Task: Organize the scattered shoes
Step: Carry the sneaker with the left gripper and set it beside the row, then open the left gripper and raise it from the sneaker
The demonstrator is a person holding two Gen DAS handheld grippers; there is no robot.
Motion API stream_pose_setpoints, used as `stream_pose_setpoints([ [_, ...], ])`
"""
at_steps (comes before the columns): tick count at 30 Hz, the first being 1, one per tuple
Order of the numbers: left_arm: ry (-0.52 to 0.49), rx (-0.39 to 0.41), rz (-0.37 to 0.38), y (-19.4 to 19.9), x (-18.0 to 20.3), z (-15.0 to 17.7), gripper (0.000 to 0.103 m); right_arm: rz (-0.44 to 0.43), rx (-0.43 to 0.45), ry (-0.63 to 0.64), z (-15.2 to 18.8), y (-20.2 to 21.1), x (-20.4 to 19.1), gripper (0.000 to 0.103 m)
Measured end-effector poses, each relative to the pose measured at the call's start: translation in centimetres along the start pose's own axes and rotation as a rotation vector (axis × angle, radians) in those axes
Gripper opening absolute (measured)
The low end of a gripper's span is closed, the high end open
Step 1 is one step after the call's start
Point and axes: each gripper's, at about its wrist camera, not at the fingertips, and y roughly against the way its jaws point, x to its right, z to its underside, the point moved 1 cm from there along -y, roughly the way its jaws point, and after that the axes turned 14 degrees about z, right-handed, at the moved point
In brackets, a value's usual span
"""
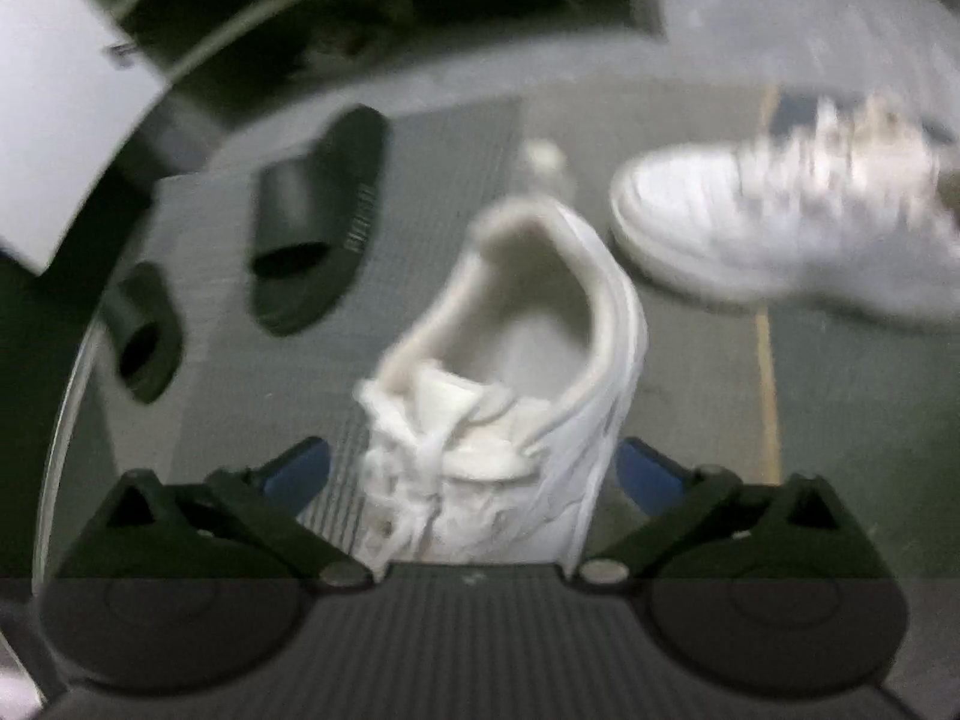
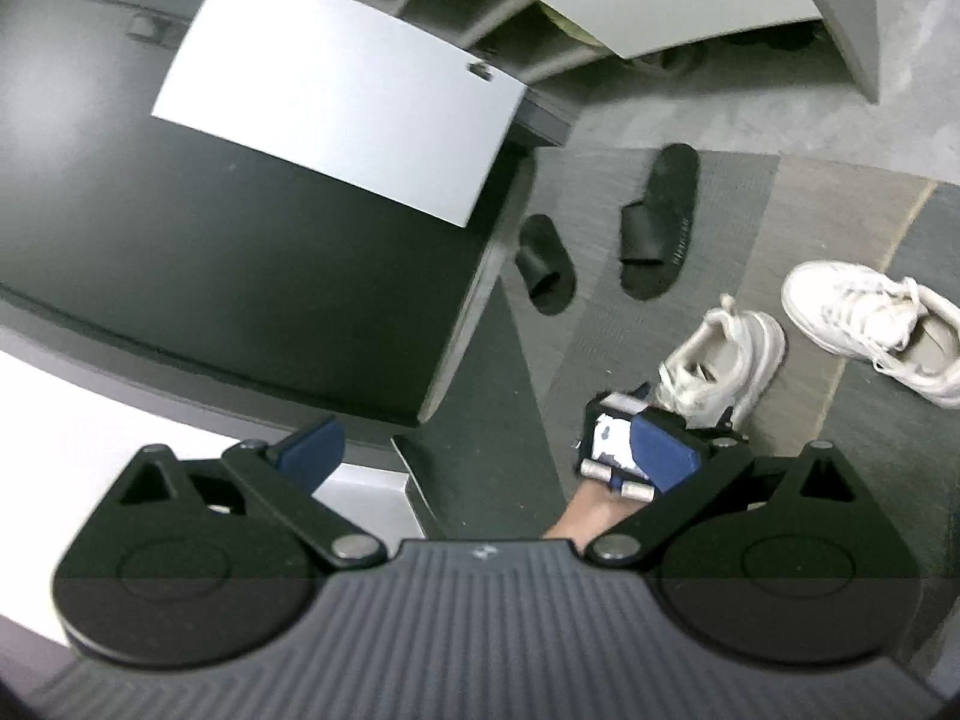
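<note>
The floor [image 2: 690,90] is grey, with a ribbed darker mat [image 1: 432,180] laid on it and a thin yellow line [image 1: 768,372] running away along its right side; on the left a dark bench-like block [image 2: 228,276] stands with a pale board [image 2: 336,114] lying tilted over its far part, and beyond that a set of open shelves [image 2: 480,6] is blurred and dim.

Four shoes lie scattered on the floor – two white sneakers and two black slides. The far white sneaker [image 1: 780,222] sits on its sole at the right, just off the mat, toe pointing left; the near white sneaker [image 1: 510,372] stands on the mat with its heel away from the left gripper and its laces nearest to it. Further left, the larger-looking black slide [image 1: 318,222] lies on the mat, and the second black slide [image 1: 144,336] lies beside the foot of the dark block, well apart from the sneakers.

The left gripper [image 1: 474,474] hovers steeply over the near white sneaker; its blue pads stand spread wide, one on each side of the laced front, neither pressing on it. The right gripper [image 2: 492,456] – jaws also spread, nothing between them – hangs nearer, above the corner of the block; a bare forearm [image 2: 582,516] shows behind the left gripper in the right wrist view.
</note>
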Motion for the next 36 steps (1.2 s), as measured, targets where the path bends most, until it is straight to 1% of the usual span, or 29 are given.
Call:
stream_pose_setpoints([
  [1, 0.050, 0.018, 0.001, 1.6, -0.2, 0.0, 0.103, -0.007, -0.008, 0.009, 0.3, -0.1, -0.2, 0.103],
  [3, 0.120, 0.037, -0.015, 4.1, -0.4, 0.0, 0.103, -0.017, -0.029, 0.026, 0.8, -0.2, -0.5, 0.103],
  [5, 0.199, 0.053, -0.031, 6.9, -0.5, 0.0, 0.103, -0.014, -0.028, 0.055, 1.1, -0.2, -0.8, 0.103],
  [7, 0.289, 0.066, -0.031, 10.5, -0.6, 0.0, 0.103, -0.007, -0.014, 0.087, 1.2, 0.1, -1.0, 0.103],
  [11, 0.395, 0.102, -0.060, 16.5, -0.7, -0.2, 0.103, 0.020, 0.022, 0.128, 1.1, 1.0, -1.2, 0.103],
  [12, 0.419, 0.108, -0.071, 17.8, -0.9, -0.2, 0.103, 0.022, 0.023, 0.131, 1.1, 1.1, -1.1, 0.103],
  [16, 0.572, 0.112, -0.131, 23.3, -2.3, 0.3, 0.103, 0.013, 0.018, 0.141, 1.3, 1.8, -0.8, 0.103],
  [17, 0.597, 0.111, -0.138, 24.1, -2.5, 0.5, 0.103, 0.011, 0.017, 0.153, 1.4, 2.0, -0.8, 0.103],
  [19, 0.670, 0.117, -0.155, 27.0, -3.6, 1.4, 0.103, 0.024, 0.025, 0.182, 1.4, 2.3, -0.9, 0.103],
  [20, 0.689, 0.125, -0.170, 28.4, -4.0, 1.8, 0.103, 0.029, 0.026, 0.194, 1.5, 2.4, -1.0, 0.103],
  [21, 0.693, 0.129, -0.182, 28.9, -4.0, 2.0, 0.103, 0.042, 0.026, 0.223, 1.5, 2.5, -1.1, 0.103],
  [23, 0.719, 0.152, -0.238, 32.0, -4.3, 3.1, 0.103, 0.050, 0.024, 0.275, 1.6, 2.6, -1.3, 0.103],
  [27, 0.783, 0.171, -0.251, 35.1, -4.5, 4.6, 0.103, 0.072, 0.035, 0.385, 1.9, 2.7, -2.0, 0.103],
  [29, 0.806, 0.173, -0.253, 35.9, -4.4, 5.0, 0.103, 0.123, 0.056, 0.476, 2.3, 2.5, -2.7, 0.103],
  [31, 0.859, 0.181, -0.258, 37.6, -4.4, 5.5, 0.103, 0.150, 0.057, 0.542, 2.5, 2.1, -3.3, 0.103],
  [35, 0.930, 0.220, -0.251, 39.6, -3.8, 6.2, 0.103, 0.156, 0.077, 0.674, 3.1, 0.8, -4.4, 0.103],
  [36, 0.948, 0.235, -0.249, 40.2, -3.6, 6.4, 0.103, 0.163, 0.083, 0.729, 3.3, 0.3, -4.8, 0.103],
])
